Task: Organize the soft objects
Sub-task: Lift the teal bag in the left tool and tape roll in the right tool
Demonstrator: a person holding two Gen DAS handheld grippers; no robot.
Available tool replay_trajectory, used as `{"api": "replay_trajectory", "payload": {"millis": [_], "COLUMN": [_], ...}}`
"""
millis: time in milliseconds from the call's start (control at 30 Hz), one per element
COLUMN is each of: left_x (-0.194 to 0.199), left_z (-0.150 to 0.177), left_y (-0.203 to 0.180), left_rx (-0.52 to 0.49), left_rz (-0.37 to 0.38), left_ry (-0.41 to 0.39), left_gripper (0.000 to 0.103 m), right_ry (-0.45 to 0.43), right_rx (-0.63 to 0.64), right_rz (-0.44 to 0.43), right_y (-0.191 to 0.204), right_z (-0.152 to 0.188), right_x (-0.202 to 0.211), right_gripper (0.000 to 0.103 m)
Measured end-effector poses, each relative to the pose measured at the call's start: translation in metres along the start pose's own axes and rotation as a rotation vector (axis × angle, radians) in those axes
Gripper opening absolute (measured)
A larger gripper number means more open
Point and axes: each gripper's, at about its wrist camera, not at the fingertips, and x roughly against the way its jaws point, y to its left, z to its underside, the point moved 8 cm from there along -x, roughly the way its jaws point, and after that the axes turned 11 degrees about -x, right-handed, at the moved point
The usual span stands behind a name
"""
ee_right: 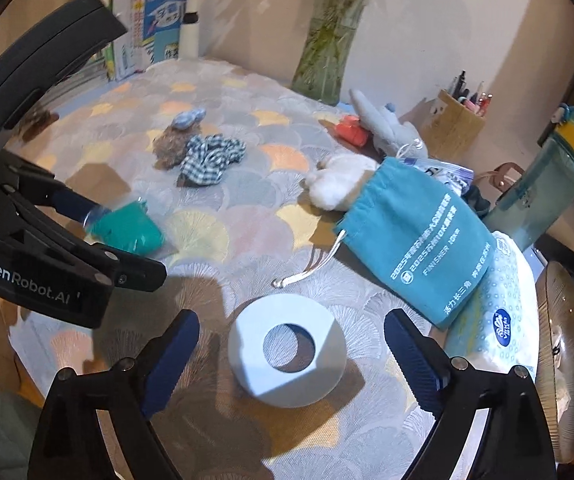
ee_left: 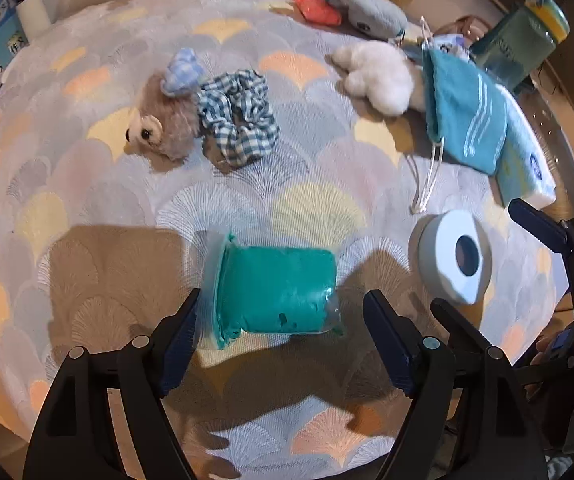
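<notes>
Left gripper: wide open, straddling bagged green clay (no squeeze).
Right gripper: wide open around tape roll.
Surface: patterned cloth.

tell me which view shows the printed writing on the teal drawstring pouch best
The right wrist view: the teal drawstring pouch lies close, its printed face turned to the camera, white text legible. In the left wrist view the pouch sits far off toward the edge, showing only white stripes and its cords, no readable print.
</notes>
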Motion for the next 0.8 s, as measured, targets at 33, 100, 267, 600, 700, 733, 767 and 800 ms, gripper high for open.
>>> {"api": "replay_trajectory", "payload": {"millis": [33,100,267,600,700,733,767,800], "left_x": [0.0,-0.001,-0.003,-0.013,-0.01,-0.01,-0.009,-0.008], "left_z": [0.0,-0.001,-0.002,-0.01,-0.013,-0.015,-0.016,-0.018], "left_y": [-0.002,-0.004,-0.006,-0.012,-0.011,-0.01,-0.009,-0.008], "left_rx": [-0.008,-0.019,-0.042,-0.083,-0.075,-0.069,-0.064,-0.059], "left_rz": [-0.001,-0.012,-0.038,-0.123,-0.137,-0.133,-0.128,-0.124], "left_ry": [-0.002,-0.006,-0.011,-0.003,-0.016,-0.02,-0.021,-0.023], "left_gripper": [0.08,0.081,0.081,0.072,0.056,0.055,0.054,0.053], "right_ry": [0.009,0.033,0.066,0.121,0.128,0.124,0.118,0.111], "right_rx": [0.002,0.0,-0.032,-0.14,-0.209,-0.233,-0.254,-0.271], "right_rz": [0.002,0.0,-0.001,-0.098,-0.14,-0.152,-0.16,-0.165], "right_y": [0.001,0.001,-0.004,-0.011,-0.018,-0.021,-0.025,-0.028], "right_z": [0.002,0.006,0.013,0.019,0.017,0.015,0.012,0.009], "right_x": [-0.002,-0.008,-0.018,-0.023,-0.021,-0.019,-0.017,-0.016], "right_gripper": [0.093,0.093,0.093,0.066,0.066,0.066,0.066,0.066]}}
